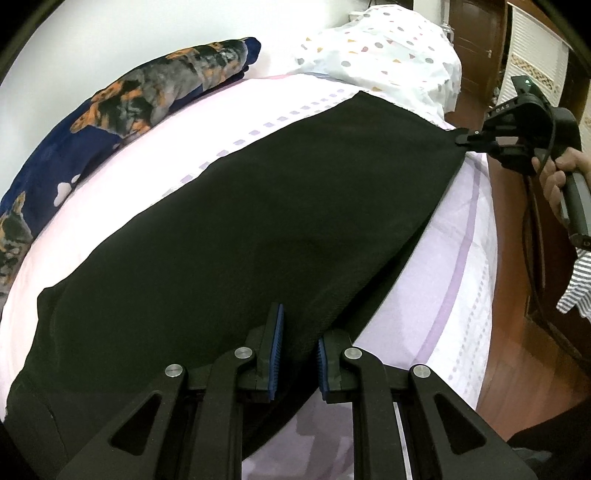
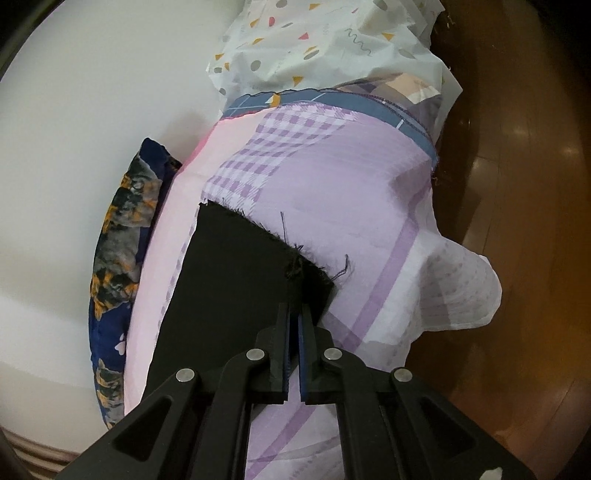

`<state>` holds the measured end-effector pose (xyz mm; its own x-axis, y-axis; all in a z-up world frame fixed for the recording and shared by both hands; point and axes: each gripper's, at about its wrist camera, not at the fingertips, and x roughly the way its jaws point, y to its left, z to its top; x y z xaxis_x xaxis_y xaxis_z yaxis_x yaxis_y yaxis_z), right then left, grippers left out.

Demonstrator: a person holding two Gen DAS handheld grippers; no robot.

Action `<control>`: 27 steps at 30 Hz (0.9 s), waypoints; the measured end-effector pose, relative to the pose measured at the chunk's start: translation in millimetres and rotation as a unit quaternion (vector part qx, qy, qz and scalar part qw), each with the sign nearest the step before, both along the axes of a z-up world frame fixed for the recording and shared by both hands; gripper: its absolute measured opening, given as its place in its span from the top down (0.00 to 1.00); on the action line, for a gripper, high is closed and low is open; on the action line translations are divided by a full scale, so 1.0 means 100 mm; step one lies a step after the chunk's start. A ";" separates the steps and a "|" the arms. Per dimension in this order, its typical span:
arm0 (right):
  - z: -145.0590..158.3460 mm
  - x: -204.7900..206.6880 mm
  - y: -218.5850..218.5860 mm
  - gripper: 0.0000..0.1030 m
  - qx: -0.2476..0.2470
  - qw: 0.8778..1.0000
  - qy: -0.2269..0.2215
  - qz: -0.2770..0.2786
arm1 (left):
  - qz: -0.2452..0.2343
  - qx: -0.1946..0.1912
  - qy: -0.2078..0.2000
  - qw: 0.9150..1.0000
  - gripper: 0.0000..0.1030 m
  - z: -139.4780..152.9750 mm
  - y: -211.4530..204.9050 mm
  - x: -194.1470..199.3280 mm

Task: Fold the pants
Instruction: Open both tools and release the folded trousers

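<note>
The pants (image 1: 236, 229) lay stretched lengthwise on the bed (image 1: 436, 295), along its near side. A pillow (image 1: 122, 107) lay beyond them against the wall (image 1: 110, 33). A crumpled sheet (image 1: 388, 48) was heaped at the bed's far end, past the pants' hem. The floor (image 2: 517, 184) ran beside the bed on the right.

My left claw (image 1: 297, 347): black linkage arms, silver pivot screws, blue ribbed pads. My right claw (image 2: 294, 325): identical build, with black cable and grey handle.
</note>
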<state>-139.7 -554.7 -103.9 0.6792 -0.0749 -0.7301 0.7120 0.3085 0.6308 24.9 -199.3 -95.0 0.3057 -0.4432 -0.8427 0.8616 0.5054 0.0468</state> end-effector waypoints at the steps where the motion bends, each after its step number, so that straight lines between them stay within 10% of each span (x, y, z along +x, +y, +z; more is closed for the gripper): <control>1: 0.01 0.01 0.00 0.96 -0.001 1.000 0.003 0.005 | 0.003 -0.002 0.004 1.000 0.82 0.00 0.01 0.02; 8: 0.19 -0.13 -0.03 0.63 -0.013 0.999 0.026 -0.017 | 0.020 -0.018 0.059 0.998 0.60 0.06 0.10 0.12; 13: 0.51 -0.10 0.02 0.63 -0.066 0.998 0.024 -0.003 | 0.020 -0.066 0.092 0.993 0.53 0.28 0.36 0.22; 18: 0.84 0.57 0.41 0.63 -0.105 0.987 -0.001 0.121 | 0.076 -0.113 0.073 0.988 0.51 0.55 0.84 0.49; 27: 0.85 2.38 1.88 0.63 -0.081 0.905 -0.027 0.417 | 0.284 -0.091 -0.009 0.954 0.51 0.56 1.89 1.13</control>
